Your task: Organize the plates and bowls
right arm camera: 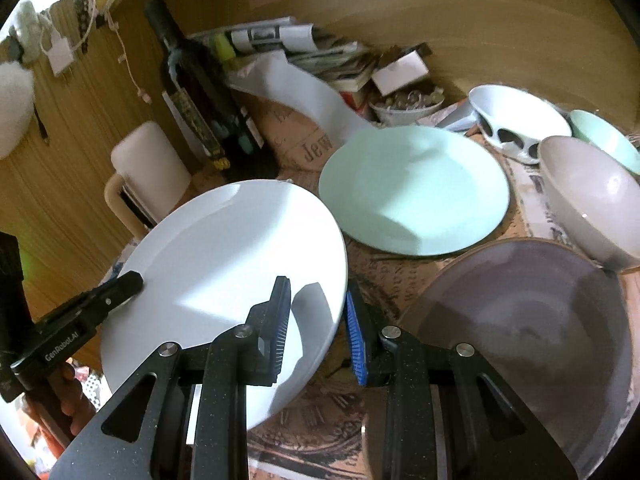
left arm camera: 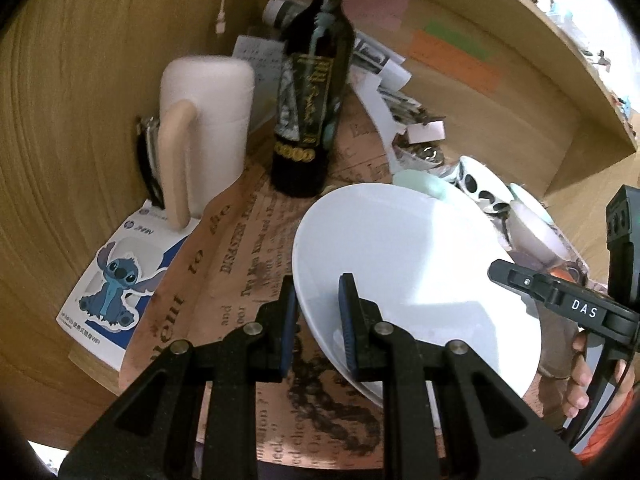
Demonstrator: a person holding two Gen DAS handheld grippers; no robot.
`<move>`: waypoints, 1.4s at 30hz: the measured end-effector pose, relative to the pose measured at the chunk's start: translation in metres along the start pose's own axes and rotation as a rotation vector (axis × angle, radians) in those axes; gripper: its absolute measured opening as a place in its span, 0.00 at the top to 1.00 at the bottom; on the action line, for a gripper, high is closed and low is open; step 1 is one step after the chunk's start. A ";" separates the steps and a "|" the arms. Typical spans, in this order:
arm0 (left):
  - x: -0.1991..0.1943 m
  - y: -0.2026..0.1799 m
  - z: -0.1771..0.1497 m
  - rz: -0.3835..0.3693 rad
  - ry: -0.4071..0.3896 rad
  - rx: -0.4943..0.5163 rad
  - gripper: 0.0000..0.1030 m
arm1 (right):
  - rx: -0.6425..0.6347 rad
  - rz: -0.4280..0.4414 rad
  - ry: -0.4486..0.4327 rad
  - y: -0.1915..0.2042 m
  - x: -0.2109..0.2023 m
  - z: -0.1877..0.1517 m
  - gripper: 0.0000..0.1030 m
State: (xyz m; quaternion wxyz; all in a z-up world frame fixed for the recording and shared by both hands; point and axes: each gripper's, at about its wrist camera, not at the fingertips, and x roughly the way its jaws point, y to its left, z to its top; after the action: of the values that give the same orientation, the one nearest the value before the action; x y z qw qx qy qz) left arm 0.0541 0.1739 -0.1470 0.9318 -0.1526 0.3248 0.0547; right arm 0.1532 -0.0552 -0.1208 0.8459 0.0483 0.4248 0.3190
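Note:
A white plate (left arm camera: 400,260) hangs tilted above the newspaper-print table cover (left arm camera: 240,240), held at two opposite rims. My left gripper (left arm camera: 318,300) is shut on its near-left rim, one blue pad above and one below. In the right wrist view the same white plate (right arm camera: 224,248) has my right gripper (right arm camera: 316,312) shut on its right rim. Each gripper also shows in the other view, clamped on the far edge: the right gripper (left arm camera: 520,280) and the left gripper (right arm camera: 120,284). On the table lie a mint plate (right arm camera: 412,188) and a grey-brown plate (right arm camera: 520,320).
A grey bowl (right arm camera: 592,200), a white bowl with oval holes (right arm camera: 516,120) and a mint bowl (right arm camera: 604,140) stand at the right. A dark wine bottle (left arm camera: 312,100) and a white mug (left arm camera: 208,120) stand near the wooden wall. Papers (right arm camera: 320,52) pile up at the back.

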 end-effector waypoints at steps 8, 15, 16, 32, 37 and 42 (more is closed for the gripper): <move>-0.008 -0.025 0.006 -0.021 -0.027 0.027 0.81 | 0.010 0.001 -0.061 -0.013 -0.026 0.002 0.76; -0.012 -0.051 0.007 -0.035 -0.060 0.077 0.81 | 0.042 -0.002 -0.110 -0.031 -0.051 -0.003 0.76; -0.013 -0.054 0.007 -0.040 -0.060 0.079 0.81 | 0.047 -0.003 -0.116 -0.033 -0.055 -0.004 0.76; -0.009 -0.112 -0.001 -0.090 -0.045 0.134 0.81 | 0.100 -0.034 -0.175 -0.073 -0.096 -0.023 0.76; -0.004 -0.126 -0.006 -0.105 -0.037 0.157 0.81 | 0.115 -0.046 -0.180 -0.087 -0.105 -0.029 0.76; 0.003 -0.138 -0.012 -0.124 -0.020 0.172 0.81 | 0.135 -0.056 -0.174 -0.101 -0.109 -0.036 0.76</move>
State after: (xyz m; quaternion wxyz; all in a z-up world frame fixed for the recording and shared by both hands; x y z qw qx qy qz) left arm 0.0776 0.0396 -0.1235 0.9462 -0.0914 0.3089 -0.0295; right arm 0.1287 -0.2057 -0.1043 0.8829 0.1211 0.3713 0.2606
